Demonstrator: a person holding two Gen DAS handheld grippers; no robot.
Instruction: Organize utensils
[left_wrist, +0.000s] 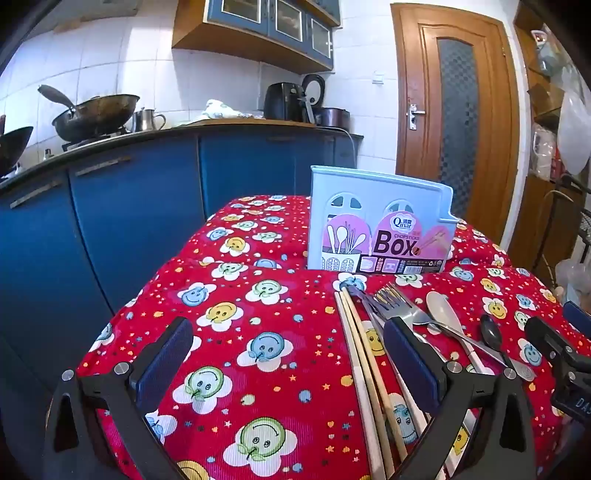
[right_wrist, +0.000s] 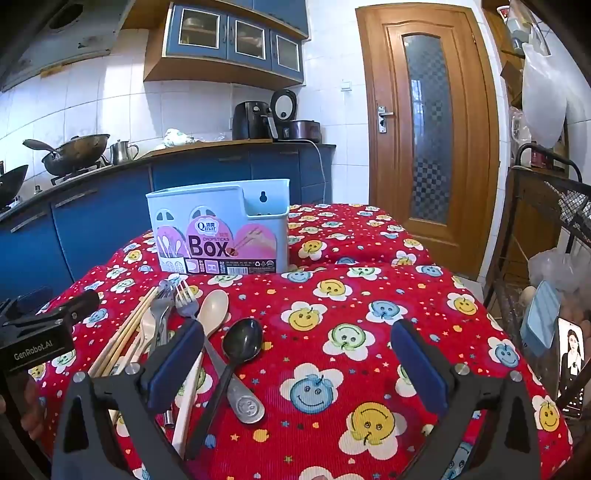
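A: Pose, left hand-held gripper: pitched moderately downward over the bench, its two fingers spread as wide as they go, nothing between the blue pads

B: Confirmed. Right hand-held gripper: same downward tilt, fingers fully spread too, nothing pinched. Only the red smiley-print cloth shows between them

A: Utensil locations relative to the left hand-held gripper: wooden chopsticks lie just inside its right finger, running away from the camera. The forks lie just ahead of that fingertip, the pale spoon and the dark spoon beyond it to the right

B: From the right hand-held gripper the same pile sits at its left finger. The pale spoon's handle passes under that finger; the dark spoon lies just inside it, bowl forward. Forks and chopsticks are farther left. Whether the finger touches the handle: cannot tell

A: Pale blue chopsticks box: upright on the cloth, ahead of the left hand-held gripper and right of its centre line, well apart from both fingers

B: For the right one, the box stands ahead and to the left. The left hand-held gripper is visible at my left edge, near the pile
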